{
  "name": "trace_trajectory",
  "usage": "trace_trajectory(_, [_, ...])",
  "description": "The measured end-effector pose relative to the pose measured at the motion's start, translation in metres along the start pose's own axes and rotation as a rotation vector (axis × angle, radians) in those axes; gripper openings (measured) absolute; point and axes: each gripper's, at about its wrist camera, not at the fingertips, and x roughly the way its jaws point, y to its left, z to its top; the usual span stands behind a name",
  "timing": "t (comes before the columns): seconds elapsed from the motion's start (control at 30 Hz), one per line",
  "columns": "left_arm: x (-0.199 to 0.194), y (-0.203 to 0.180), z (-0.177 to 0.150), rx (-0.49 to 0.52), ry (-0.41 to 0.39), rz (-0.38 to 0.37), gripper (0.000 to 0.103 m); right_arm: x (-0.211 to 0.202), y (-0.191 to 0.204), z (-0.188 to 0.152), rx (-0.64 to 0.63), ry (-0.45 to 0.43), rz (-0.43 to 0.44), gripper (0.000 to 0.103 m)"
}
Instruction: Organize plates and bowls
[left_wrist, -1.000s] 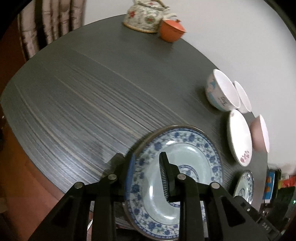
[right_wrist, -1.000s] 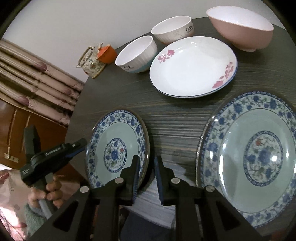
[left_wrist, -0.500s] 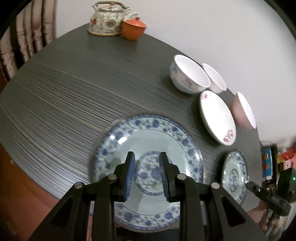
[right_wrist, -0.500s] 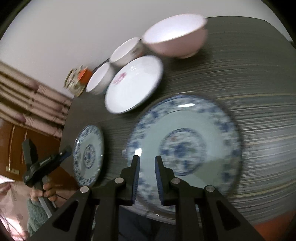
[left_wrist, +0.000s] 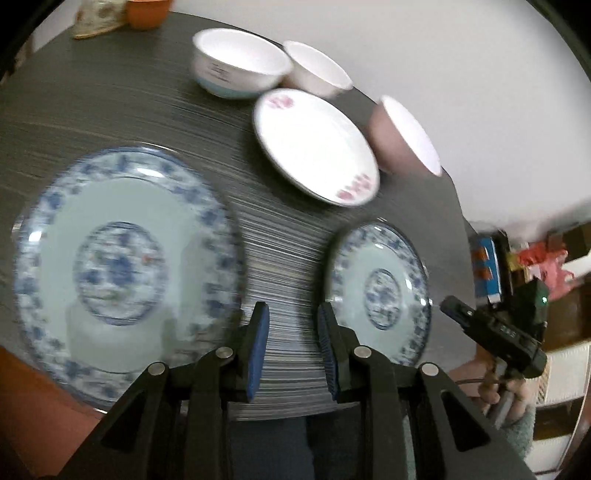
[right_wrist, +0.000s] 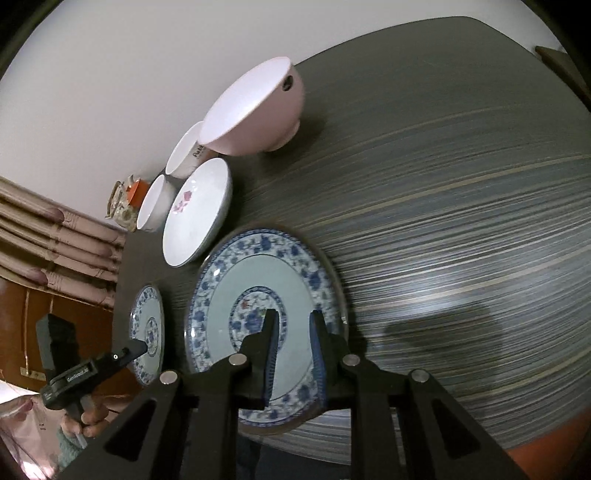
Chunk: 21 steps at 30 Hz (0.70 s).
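Note:
In the left wrist view my left gripper (left_wrist: 292, 321) hovers open over the table near its front edge. A large blue-patterned plate (left_wrist: 122, 266) lies to its left and a small matching plate (left_wrist: 380, 291) to its right. Behind them sit a white plate with pink flowers (left_wrist: 314, 147), a pink bowl (left_wrist: 402, 136) and two white bowls (left_wrist: 236, 70). In the right wrist view my right gripper (right_wrist: 294, 321) hangs open above the near half of a large blue plate (right_wrist: 266, 295), pinching nothing. The small plate (right_wrist: 147, 332) lies to its left.
A flowered teapot (left_wrist: 99, 18) and an orange cup (left_wrist: 147, 11) stand at the table's back left. The dark striped table (right_wrist: 461, 221) ends just below both grippers. Each view shows a hand holding the other gripper (left_wrist: 495, 336) off the table's side. Shelf clutter (left_wrist: 535, 258) stands beyond.
A second ago the large plate's rim sat between my left fingers; that gripper has since slid right and the plate lies flat. My right gripper moved right, from the small plate's rim to over the large plate.

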Motion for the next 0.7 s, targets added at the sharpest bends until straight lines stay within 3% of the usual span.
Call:
trace_trajectory(0.23, [0.025, -0.025, -0.002, 0.001, 0.058, -0.024, 0.024, 0.01, -0.012, 0.002, 0.028, 0.017, -0.013, 0.019])
trace_trajectory(0.7, [0.054, -0.029, 0.003, -0.072, 0.118, -0.059, 0.024, 0.023, -0.025, -0.003, 0.062, 0.044, -0.003, 0.019])
